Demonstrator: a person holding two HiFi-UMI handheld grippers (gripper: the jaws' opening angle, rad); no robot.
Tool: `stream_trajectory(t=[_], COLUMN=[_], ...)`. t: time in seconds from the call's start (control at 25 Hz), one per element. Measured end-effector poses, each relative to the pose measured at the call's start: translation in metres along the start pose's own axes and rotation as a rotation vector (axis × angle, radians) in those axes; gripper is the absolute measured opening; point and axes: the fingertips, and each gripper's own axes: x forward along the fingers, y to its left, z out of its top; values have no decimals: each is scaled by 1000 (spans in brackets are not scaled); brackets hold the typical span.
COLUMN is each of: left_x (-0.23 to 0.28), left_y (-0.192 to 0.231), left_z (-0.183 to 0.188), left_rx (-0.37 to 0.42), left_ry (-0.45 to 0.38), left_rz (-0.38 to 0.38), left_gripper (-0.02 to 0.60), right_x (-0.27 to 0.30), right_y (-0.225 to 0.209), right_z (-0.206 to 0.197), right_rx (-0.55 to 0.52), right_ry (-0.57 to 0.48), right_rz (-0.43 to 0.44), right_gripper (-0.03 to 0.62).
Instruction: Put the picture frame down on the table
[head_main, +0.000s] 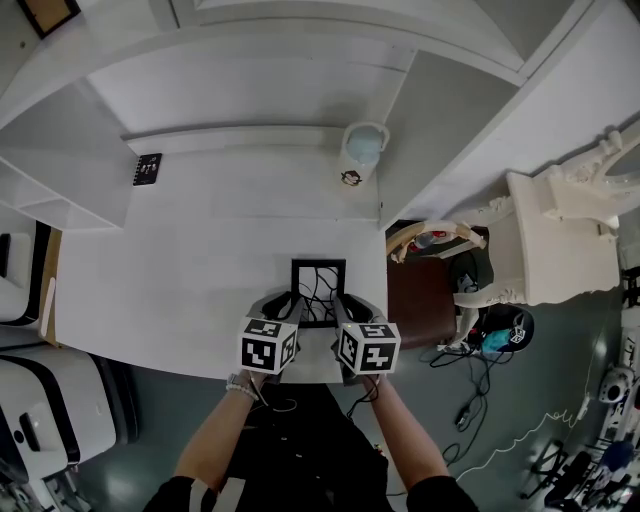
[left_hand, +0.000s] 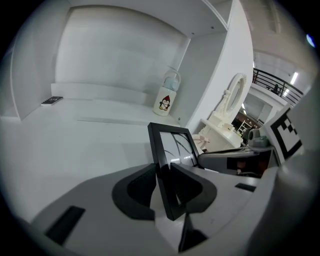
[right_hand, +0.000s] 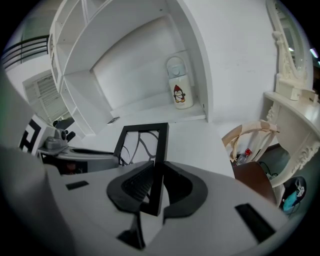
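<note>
White table (head_main: 180, 270) | picture frame (head_main: 318, 293) near front edge | bottle (head_main: 362, 150) at back

Penguin bottle (head_main: 362, 150) (upright, pale lid).

Frame (head_main: 318, 285) between left tool (head_main: 292, 306), right tool (head_main: 345, 308), at table (head_main: 180, 270) front; bottle (head_main: 362, 150) behind.

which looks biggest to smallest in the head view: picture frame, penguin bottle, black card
1-2. picture frame and penguin bottle: too alike to rank, and the frame's lower part is hidden.
3. black card: clearly smallest.
</note>
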Motion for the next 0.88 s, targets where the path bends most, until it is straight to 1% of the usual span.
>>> stream_trajectory(t=[0.24,0.44,0.64,0.88], left_x=[17,27,34,36], left_y=[13,19,23,24], left_z=[2,-1,-5,-5], left_rx=[-18,-23,-19,-11], left_ry=[35,65,85,86], left_rz=[-6,9,18,18], left_gripper=[92,92,92,94], right_x=[19,29,35,37], right_y=[-4,-6,-8,-8], right_z=[3,3,-1,0], right_rx=[12,4,-19,-25], right_ry=[24,47,78,57], right_rz=[10,10,-20,-4], right_gripper=[66,66,66,67])
